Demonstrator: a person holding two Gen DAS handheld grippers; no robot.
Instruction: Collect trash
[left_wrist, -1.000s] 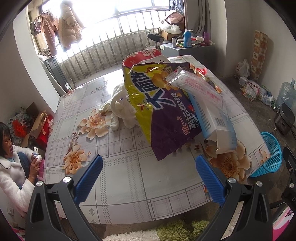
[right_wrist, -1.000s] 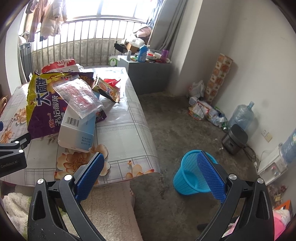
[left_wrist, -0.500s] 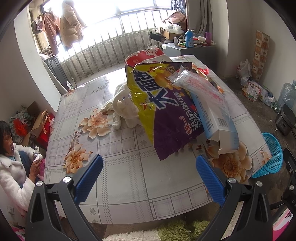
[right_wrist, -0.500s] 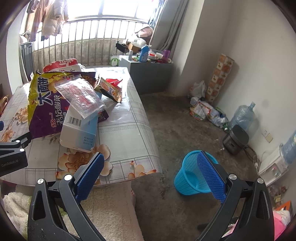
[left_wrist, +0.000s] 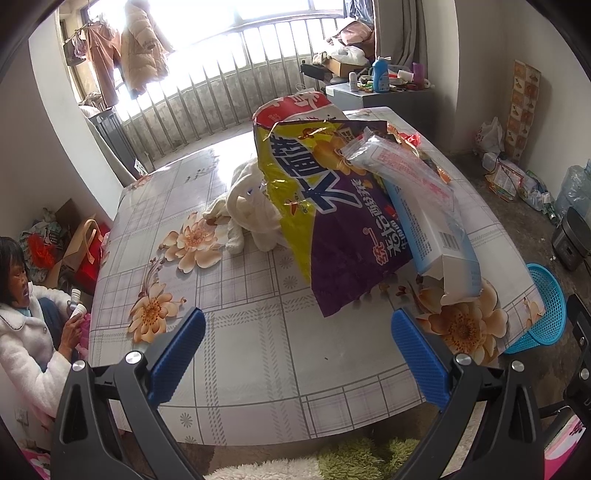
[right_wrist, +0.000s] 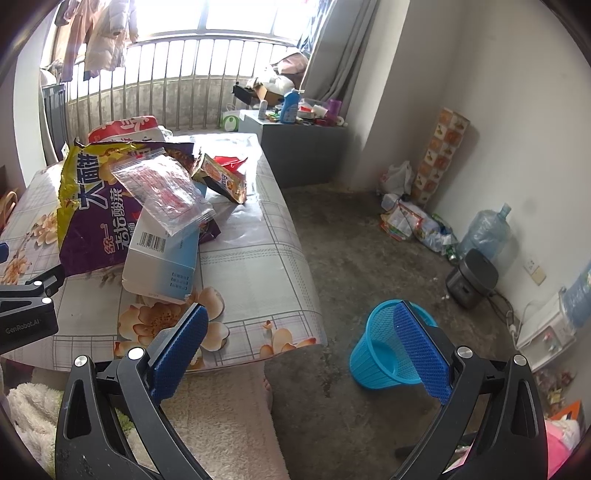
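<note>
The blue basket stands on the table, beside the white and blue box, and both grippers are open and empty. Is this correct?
Not quite. The blue basket stands on the floor, off the table's corner, as the right wrist view shows. The white and blue box lies on the table, and the left gripper and right gripper are open and empty.

Left gripper (left_wrist: 297, 334) was held with jaws spread wide and nothing between the blue pads (left_wrist: 177, 354), and right gripper (right_wrist: 299, 334) likewise stood wide apart and empty, its pads (right_wrist: 179, 345) unobstructed.
</note>
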